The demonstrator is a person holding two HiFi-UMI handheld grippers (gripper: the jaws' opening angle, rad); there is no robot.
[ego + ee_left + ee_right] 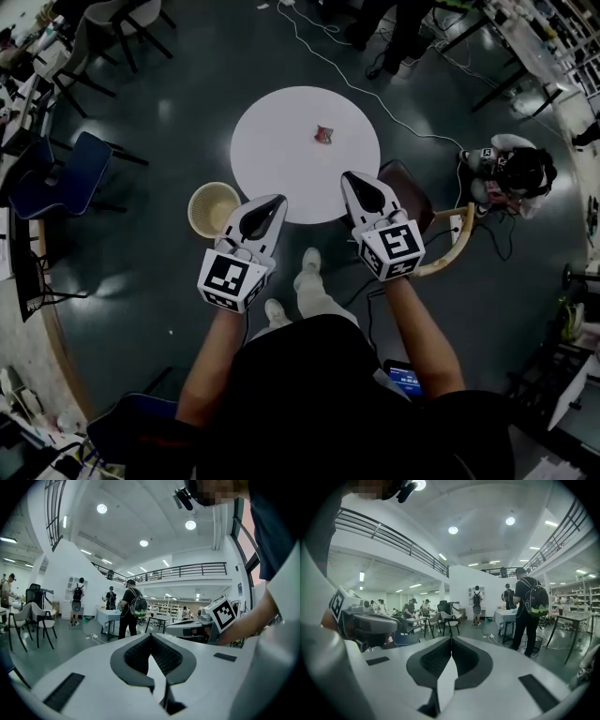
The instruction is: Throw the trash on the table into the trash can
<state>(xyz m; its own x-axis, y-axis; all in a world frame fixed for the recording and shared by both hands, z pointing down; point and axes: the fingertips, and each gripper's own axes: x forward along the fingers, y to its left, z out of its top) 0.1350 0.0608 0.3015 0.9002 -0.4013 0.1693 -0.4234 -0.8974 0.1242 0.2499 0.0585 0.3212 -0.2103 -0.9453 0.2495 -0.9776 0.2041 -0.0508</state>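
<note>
A small crumpled red wrapper (323,134) lies on the round white table (272,155), a little beyond its middle. A cream wicker trash can (212,208) stands on the floor at the table's near left. My left gripper (277,201) hovers at the table's near edge, next to the can, jaws shut and empty. My right gripper (349,178) is over the table's near right edge, also shut with nothing held. In the left gripper view the jaws (150,635) meet at the tip; in the right gripper view the jaws (451,640) do too. Neither gripper view shows the wrapper.
A brown chair (411,192) and a curved wooden chair arm (450,253) stand right of the table. A white cable (375,98) runs over the dark floor behind it. A person (511,173) sits at the right. Blue chairs (56,173) stand at the left.
</note>
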